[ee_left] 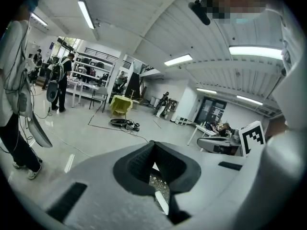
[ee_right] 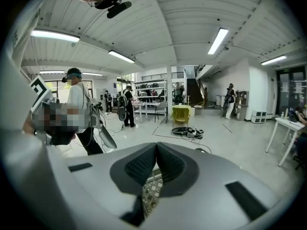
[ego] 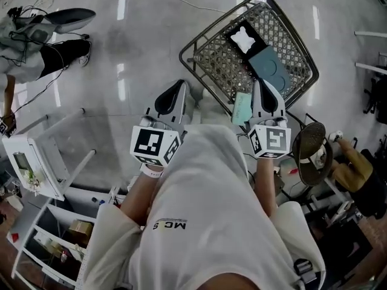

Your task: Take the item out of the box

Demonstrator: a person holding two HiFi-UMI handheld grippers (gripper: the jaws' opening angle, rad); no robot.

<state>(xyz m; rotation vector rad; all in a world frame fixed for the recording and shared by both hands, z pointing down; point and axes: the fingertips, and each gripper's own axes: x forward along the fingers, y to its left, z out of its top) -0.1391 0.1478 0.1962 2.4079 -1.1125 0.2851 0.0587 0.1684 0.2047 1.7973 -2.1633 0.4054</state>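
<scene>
In the head view a wire basket (ego: 199, 48) stands on the glossy floor ahead of me. Inside it lie a black tray with a white item (ego: 245, 38) and a flat teal box (ego: 270, 66). A pale green pack (ego: 242, 107) sits at the basket's near edge. My right gripper (ego: 263, 84) hangs over that near edge beside the green pack, jaws shut and empty; its own view shows the mesh (ee_right: 151, 190) below the shut jaws (ee_right: 156, 146). My left gripper (ego: 179, 84) is left of the basket over the floor. Its jaws (ee_left: 153, 145) meet at the tips with nothing between them.
A white shelf rack (ego: 36, 168) stands at the lower left. A person (ego: 36, 41) with gear stands at the upper left, and another person (ego: 354, 174) is close on the right beside a round dark object (ego: 311, 150). Tables and more people fill the far room (ee_right: 158, 104).
</scene>
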